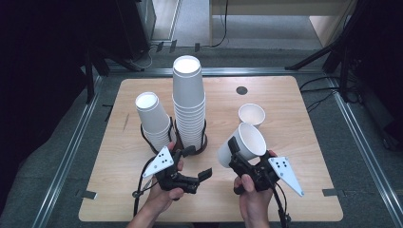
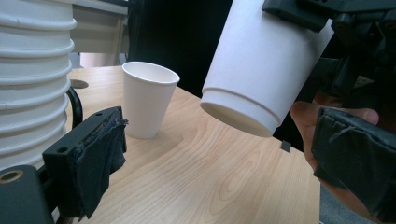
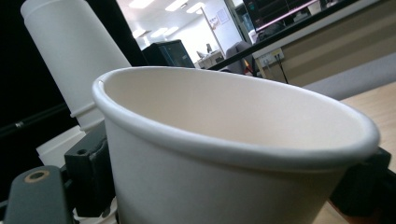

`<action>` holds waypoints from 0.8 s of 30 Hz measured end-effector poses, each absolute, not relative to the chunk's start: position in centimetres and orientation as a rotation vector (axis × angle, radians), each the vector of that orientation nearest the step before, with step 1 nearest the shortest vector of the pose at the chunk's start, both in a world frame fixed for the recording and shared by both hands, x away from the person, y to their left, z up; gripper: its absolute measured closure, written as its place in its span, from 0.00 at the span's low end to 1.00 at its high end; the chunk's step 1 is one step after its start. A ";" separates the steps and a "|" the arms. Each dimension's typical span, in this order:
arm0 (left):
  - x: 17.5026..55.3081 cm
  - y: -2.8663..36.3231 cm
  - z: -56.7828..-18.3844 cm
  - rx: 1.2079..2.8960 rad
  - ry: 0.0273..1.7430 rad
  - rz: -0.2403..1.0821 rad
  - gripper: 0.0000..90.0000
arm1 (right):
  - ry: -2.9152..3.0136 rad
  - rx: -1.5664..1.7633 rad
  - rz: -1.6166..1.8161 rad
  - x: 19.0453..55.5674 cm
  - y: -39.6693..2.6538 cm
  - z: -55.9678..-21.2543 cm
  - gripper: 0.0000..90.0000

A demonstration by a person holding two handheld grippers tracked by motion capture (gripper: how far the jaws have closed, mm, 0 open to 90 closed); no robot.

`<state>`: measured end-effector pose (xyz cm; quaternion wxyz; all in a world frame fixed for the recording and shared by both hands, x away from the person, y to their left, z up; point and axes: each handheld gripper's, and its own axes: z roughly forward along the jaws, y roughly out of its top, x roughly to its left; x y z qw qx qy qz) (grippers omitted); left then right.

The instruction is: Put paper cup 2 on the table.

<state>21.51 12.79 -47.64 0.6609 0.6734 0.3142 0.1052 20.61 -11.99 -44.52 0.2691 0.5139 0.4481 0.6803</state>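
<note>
High view: our right gripper (image 1: 237,156) clamps a tilted cup (image 1: 242,144), rim toward the standing cup (image 1: 251,114) beyond; left gripper (image 1: 202,164) open, empty.

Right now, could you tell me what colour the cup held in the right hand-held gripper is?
The cup is plain white, seen best in the left gripper view.

Stacked cups (image 2: 32,79) left, lone cup (image 2: 148,100) on table (image 2: 210,177), tilted cup (image 2: 261,70) in right gripper (image 2: 345,51)

An office-like lab is shown: a light wooden table (image 1: 294,142) framed by black tripod legs (image 1: 328,50), ceiling strip lights (image 3: 180,4) and monitors (image 3: 280,9) behind.
</note>
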 end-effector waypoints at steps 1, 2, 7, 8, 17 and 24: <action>21.5 12.8 -47.7 1.523 0.712 0.237 0.04 | 1.229 1.342 1.786 20.7 -11.8 -44.6 0.15; 21.6 12.8 -47.7 1.522 0.713 0.237 0.04 | 1.229 1.342 1.786 20.7 -11.8 -44.6 0.15; 21.6 12.8 -47.7 1.522 0.715 0.236 0.04 | 1.272 1.220 1.676 21.2 -11.6 -45.2 0.15; 21.6 12.8 -47.7 1.522 0.715 0.236 0.04 | 1.272 1.220 1.676 21.2 -11.6 -45.2 0.15; 21.7 13.0 -47.8 1.520 0.726 0.237 0.04 | 1.297 1.133 1.543 22.6 -12.6 -46.6 0.15; 21.8 13.0 -47.9 1.519 0.731 0.236 0.04 | 1.292 1.123 1.480 23.8 -13.1 -48.0 0.15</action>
